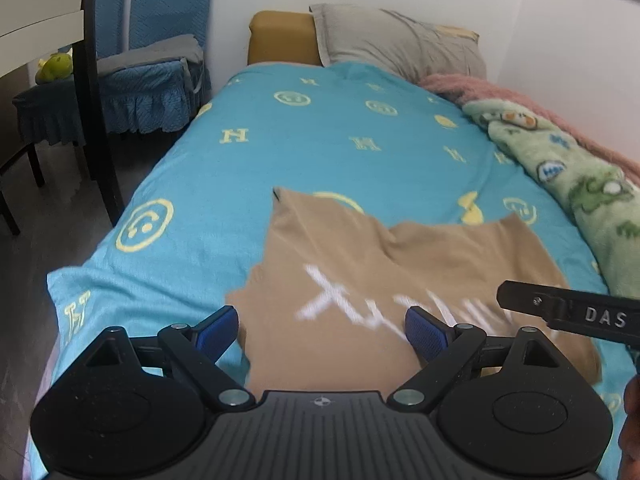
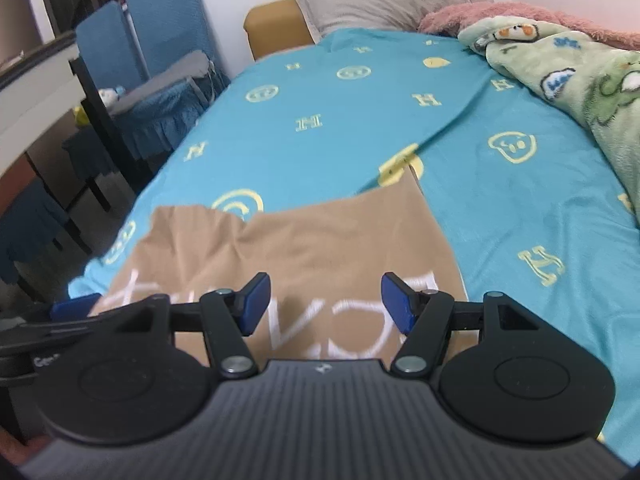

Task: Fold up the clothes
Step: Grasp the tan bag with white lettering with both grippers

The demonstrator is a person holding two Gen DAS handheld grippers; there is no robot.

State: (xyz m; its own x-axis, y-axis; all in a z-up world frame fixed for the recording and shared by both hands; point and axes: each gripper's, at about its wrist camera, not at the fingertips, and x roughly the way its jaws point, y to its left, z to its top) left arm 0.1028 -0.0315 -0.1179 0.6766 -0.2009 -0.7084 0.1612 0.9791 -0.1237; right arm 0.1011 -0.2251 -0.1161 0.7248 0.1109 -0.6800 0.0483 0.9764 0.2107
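Observation:
A tan garment with white lettering [image 1: 380, 264] lies spread on the near end of the bed; it also shows in the right wrist view [image 2: 304, 240]. My left gripper [image 1: 320, 334] is open and empty, hovering over the garment's near left part. My right gripper [image 2: 324, 306] is open and empty over the garment's near right part. The right gripper's finger [image 1: 568, 312] shows at the right edge of the left wrist view. The left gripper's blue pad [image 2: 76, 306] shows at the left edge of the right wrist view.
The bed has a turquoise cover with yellow prints [image 1: 320, 128]. A green plush blanket [image 1: 580, 184] and a pink one [image 2: 500, 12] lie along the right side. A grey pillow [image 1: 400, 40] sits at the head. Blue-covered chairs [image 1: 152, 72] stand left of the bed.

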